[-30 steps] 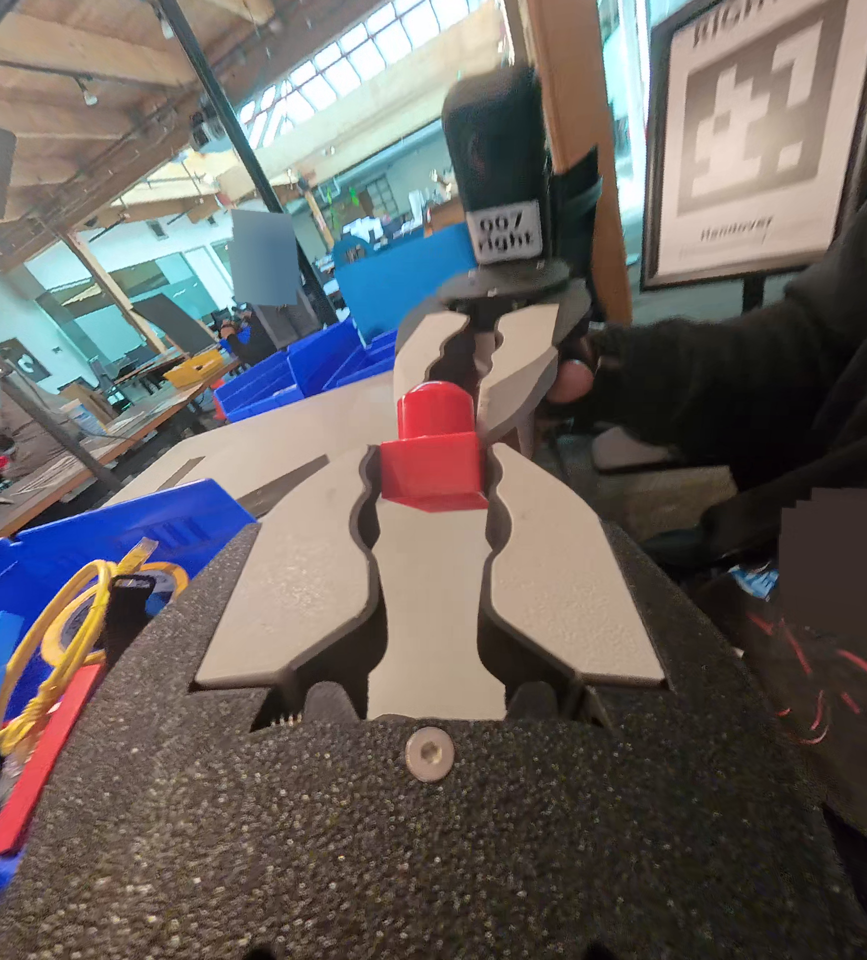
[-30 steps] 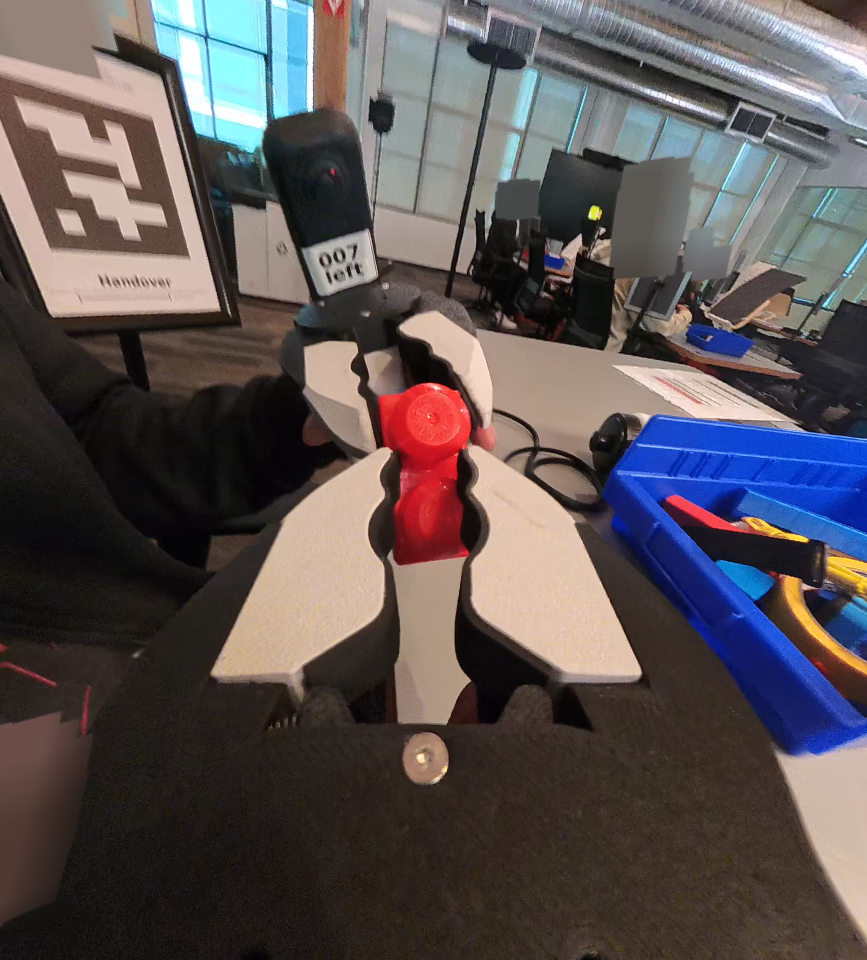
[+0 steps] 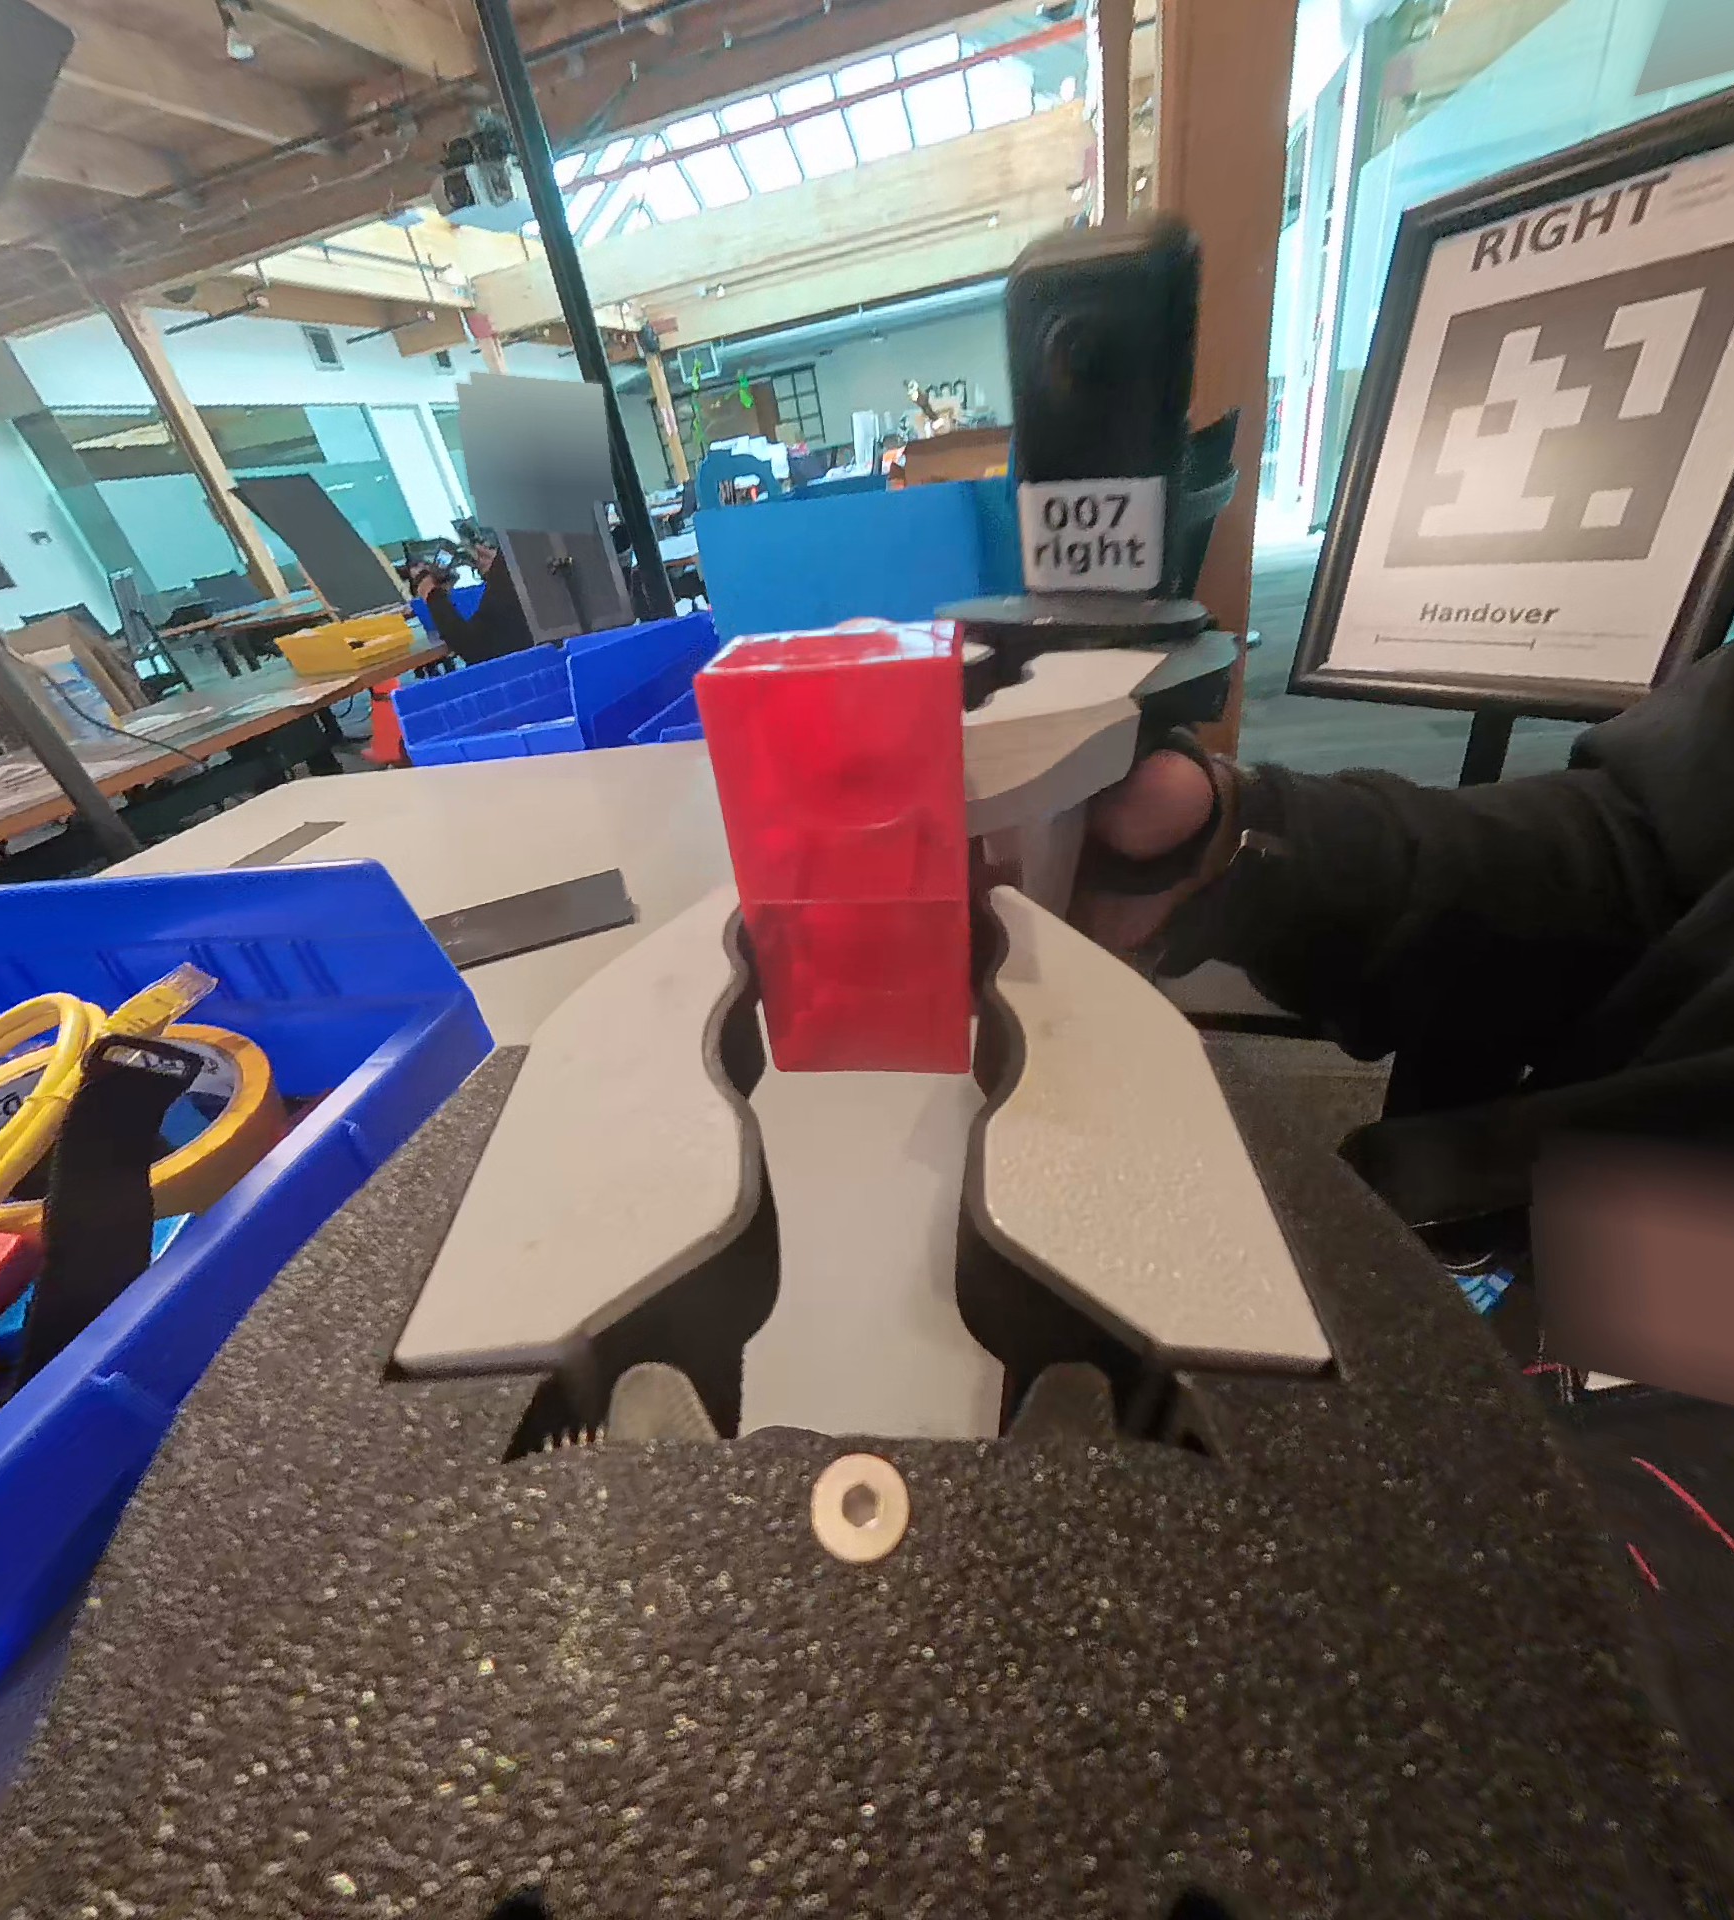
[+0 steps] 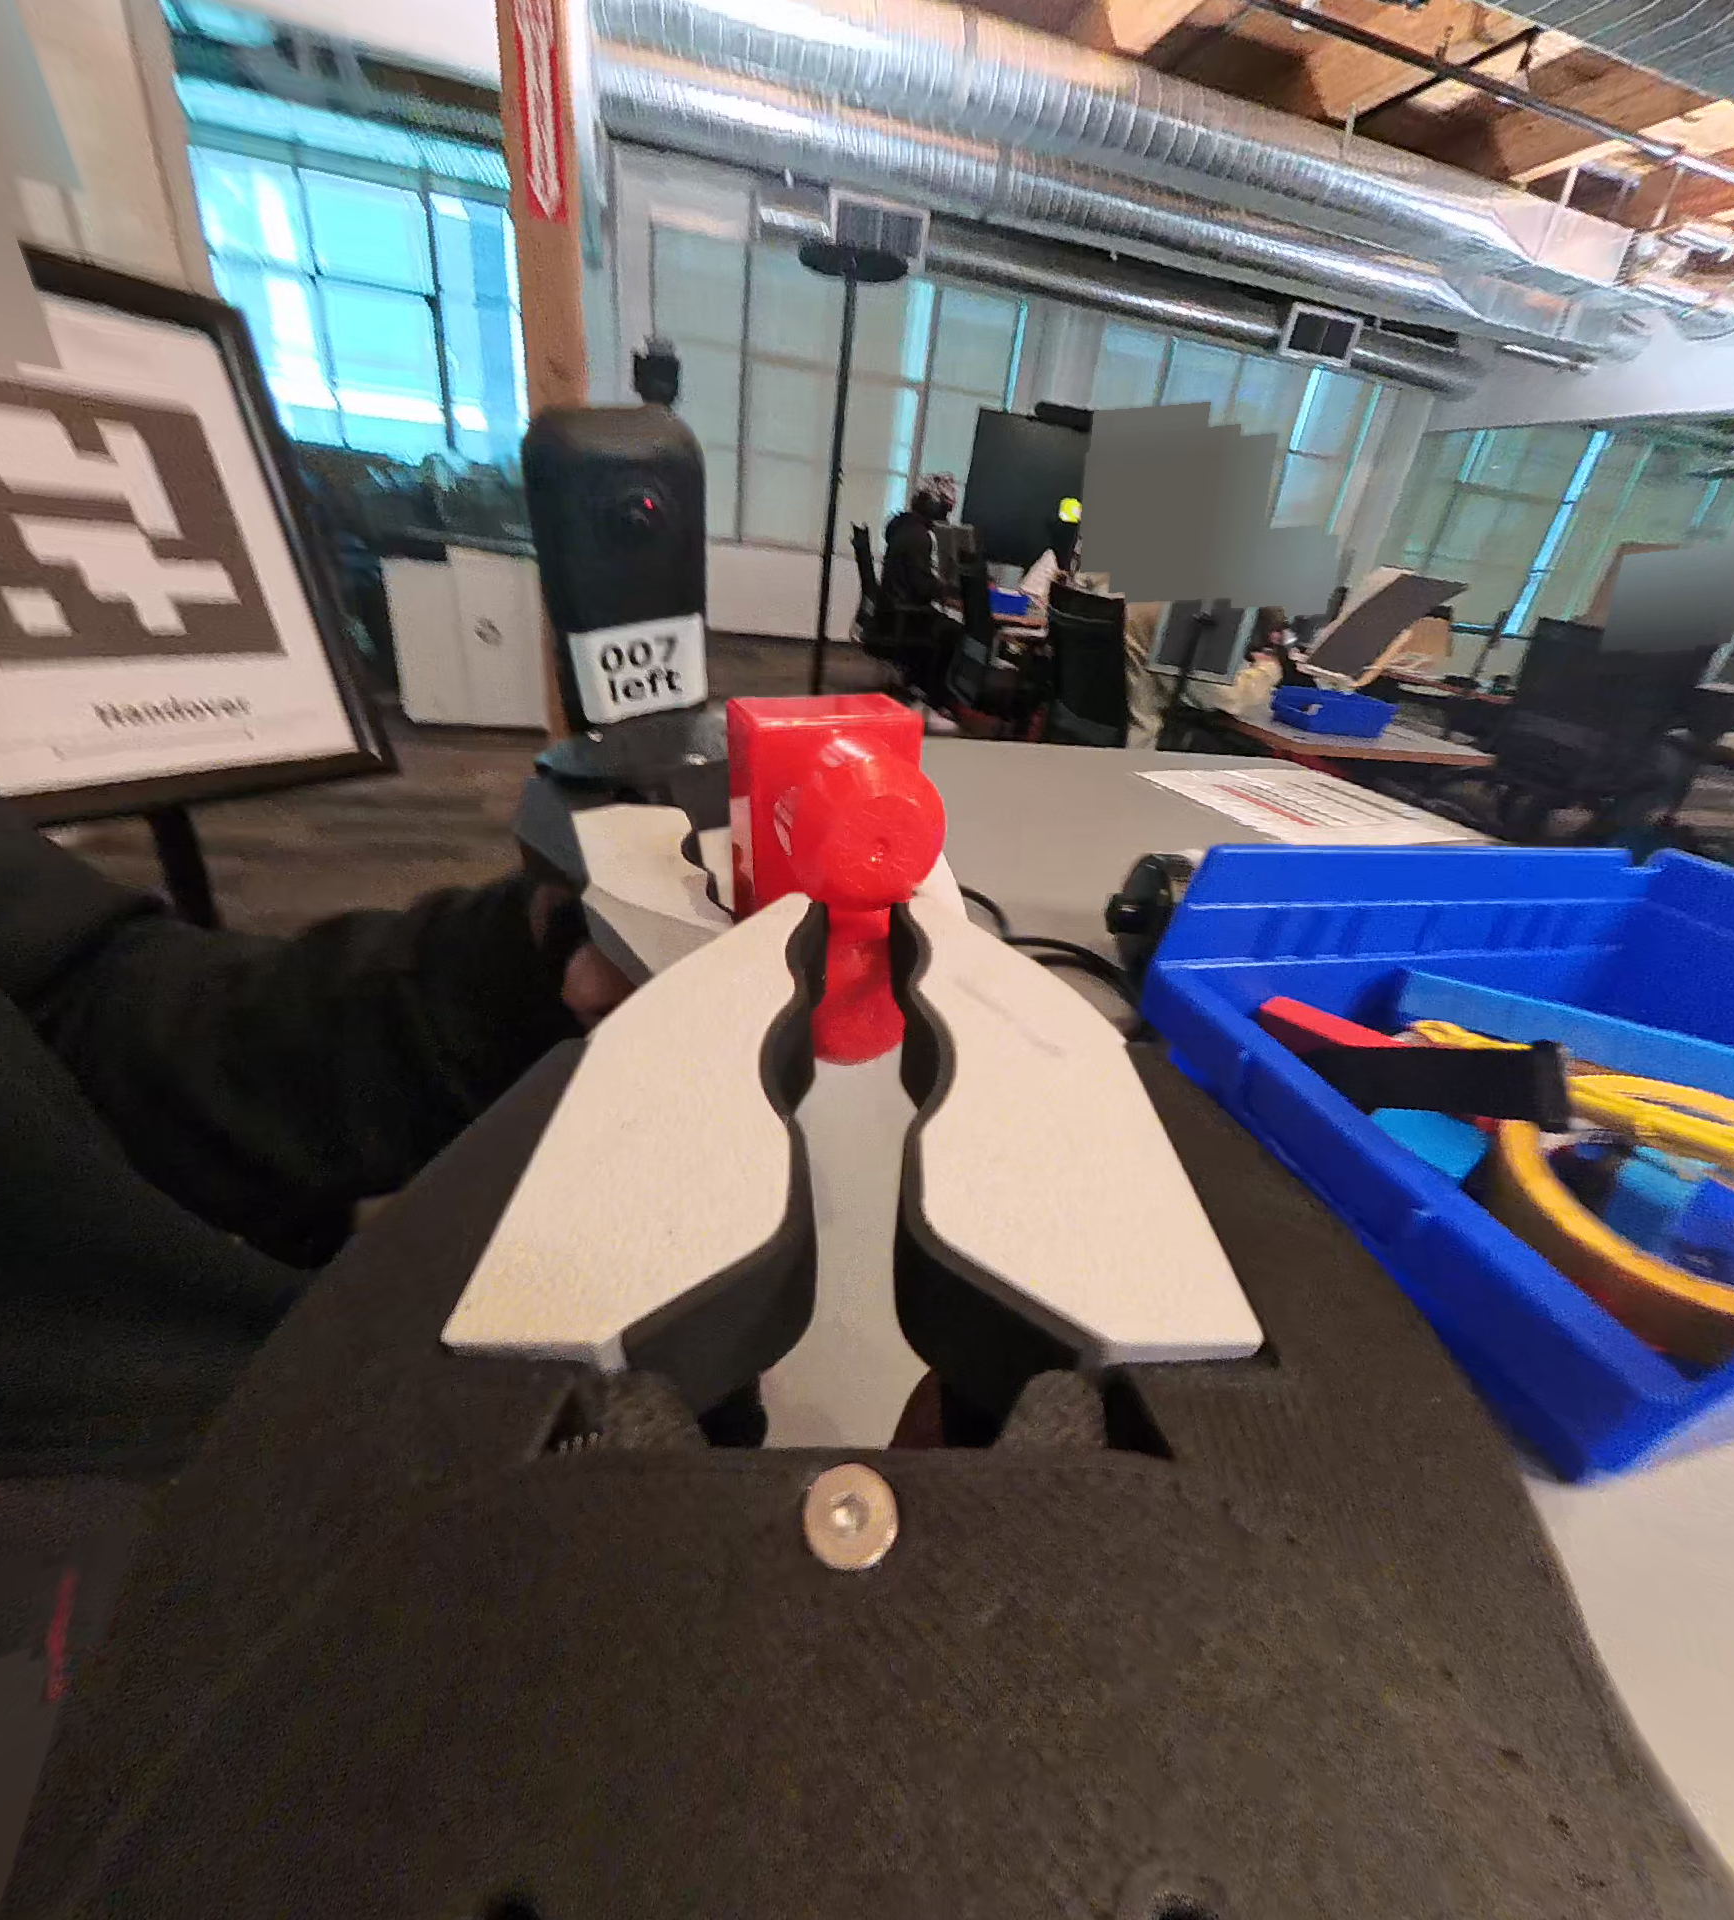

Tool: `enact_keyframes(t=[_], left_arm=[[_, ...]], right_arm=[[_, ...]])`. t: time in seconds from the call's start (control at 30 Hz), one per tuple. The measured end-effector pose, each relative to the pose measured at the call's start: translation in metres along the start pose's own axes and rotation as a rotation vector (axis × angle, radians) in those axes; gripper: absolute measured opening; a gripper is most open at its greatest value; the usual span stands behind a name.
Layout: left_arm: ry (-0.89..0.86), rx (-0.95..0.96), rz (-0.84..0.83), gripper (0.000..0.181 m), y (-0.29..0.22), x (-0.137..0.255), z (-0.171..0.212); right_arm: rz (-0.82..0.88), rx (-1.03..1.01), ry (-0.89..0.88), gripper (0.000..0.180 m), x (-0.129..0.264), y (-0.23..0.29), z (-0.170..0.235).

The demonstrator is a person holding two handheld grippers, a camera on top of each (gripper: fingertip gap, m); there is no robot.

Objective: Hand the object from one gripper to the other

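Both of my grippers are clamping one red plastic piece [image 3: 847, 862] above a grey table [image 3: 489, 821].

My left gripper [image 3: 858, 987] is squeezing the boxy, glossy block end between its matte grey, wavy-edged fingers [image 3: 624, 1122], while my right gripper [image 4: 850, 977] is pinching the piece's round stem, its knob [image 4: 868, 826] sticking out past the tips. Each tool is carrying a black camera with a white printed label, and a framed black-and-white marker sign [image 3: 1569, 436] is standing beside me (its wording left unquoted). A blue plastic bin [image 4: 1414, 935] is holding yellow cable [image 3: 1, 1081] and tape in this open workshop with timber beams.
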State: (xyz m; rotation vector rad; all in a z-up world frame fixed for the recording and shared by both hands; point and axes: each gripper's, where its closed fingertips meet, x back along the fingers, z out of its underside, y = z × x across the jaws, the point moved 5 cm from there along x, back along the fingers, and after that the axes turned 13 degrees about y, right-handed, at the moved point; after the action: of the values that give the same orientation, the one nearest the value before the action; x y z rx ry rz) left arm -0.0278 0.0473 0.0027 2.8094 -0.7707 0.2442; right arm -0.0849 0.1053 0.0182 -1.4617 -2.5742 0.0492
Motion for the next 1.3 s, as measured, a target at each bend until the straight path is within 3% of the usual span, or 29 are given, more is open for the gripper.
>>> enact_keyframes(t=[0.23, 0.5, 0.73, 0.8, 0.87, 1.03, 1.17, 1.3], left_arm=[[0.004, -0.002, -0.066, 0.038, 0.006, 0.009, -0.004], [0.282, -0.274, -0.314, 0.038, 0.007, 0.005, 0.002], [0.458, -0.705, -0.433, 0.038, -0.013, -0.006, 0.006], [0.459, -0.783, -0.444, 0.038, -0.018, -0.006, 0.004], [0.448, -0.793, -0.481, 0.038, -0.017, -0.005, 0.001], [0.169, -0.471, -0.412, 0.047, -0.005, 0.013, -0.018], [-0.125, -0.003, -0.141, 0.051, 0.004, 0.029, -0.033], [-0.289, 0.418, 0.137, 0.050, 0.013, 0.026, -0.038]], right_arm=[[0.230, 0.301, 0.110, 0.026, 0.022, -0.002, -0.012], [0.363, 0.747, 0.328, 0.046, 0.021, 0.018, -0.020], [0.312, 0.823, 0.571, 0.053, 0.004, 0.027, -0.002], [0.313, 0.830, 0.623, 0.036, 0.003, 0.023, 0.005], [0.324, 0.815, 0.578, 0.036, 0.004, 0.020, 0.002], [0.327, 0.635, 0.257, 0.035, 0.016, 0.008, -0.021], [0.313, 0.425, -0.047, 0.036, 0.029, -0.003, -0.040], [0.341, 0.372, -0.154, 0.036, 0.030, -0.010, -0.039]])
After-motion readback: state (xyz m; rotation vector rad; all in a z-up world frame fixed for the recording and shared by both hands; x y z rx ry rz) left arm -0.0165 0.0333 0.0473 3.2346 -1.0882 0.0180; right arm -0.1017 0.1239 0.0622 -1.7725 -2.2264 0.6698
